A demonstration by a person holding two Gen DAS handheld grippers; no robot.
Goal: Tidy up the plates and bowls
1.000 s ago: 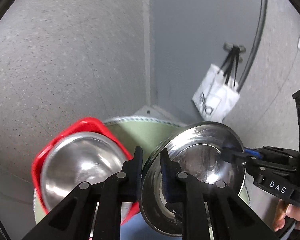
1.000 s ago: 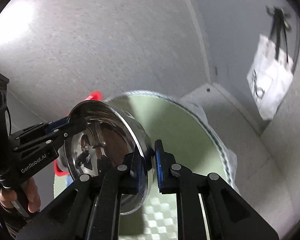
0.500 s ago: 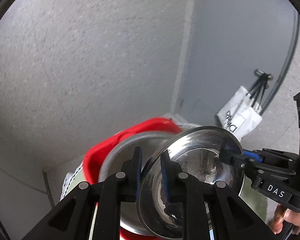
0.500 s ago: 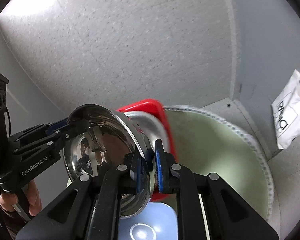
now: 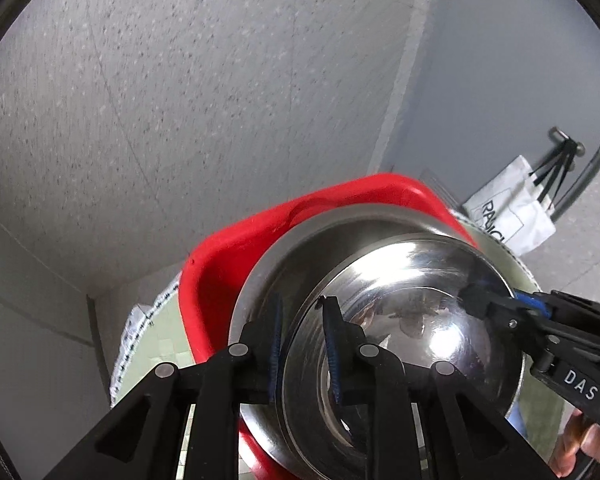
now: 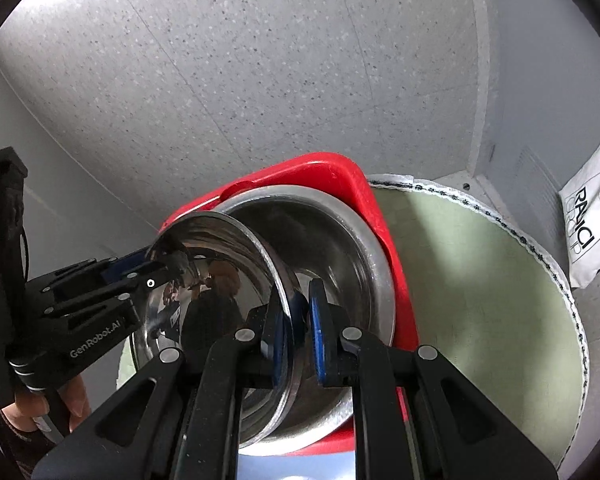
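Note:
A small shiny steel bowl (image 5: 420,320) (image 6: 220,248) hangs tilted between my two grippers, directly over a larger steel bowl (image 5: 300,248) (image 6: 340,248). That larger bowl sits inside a red plastic tub (image 5: 228,256) (image 6: 300,172). My left gripper (image 5: 302,336) is shut on the small bowl's near rim. On the opposite rim my right gripper (image 6: 300,328) is shut as well. Each wrist view shows the other gripper (image 5: 492,300) (image 6: 160,268) clamped on the far rim. The small bowl's lower edge dips inside the larger one; I cannot tell whether they touch.
The red tub stands on a round pale-green tabletop (image 6: 480,280) with a stitched white edge. A pale plate (image 6: 300,468) lies just in front of the tub. A white bag (image 6: 588,232) (image 5: 508,220) hangs at the right wall. Speckled grey floor lies beyond.
Both grippers have carried the small bowl across the table to the red tub and lowered it over the larger bowl. Both grips on the rim look unchanged.

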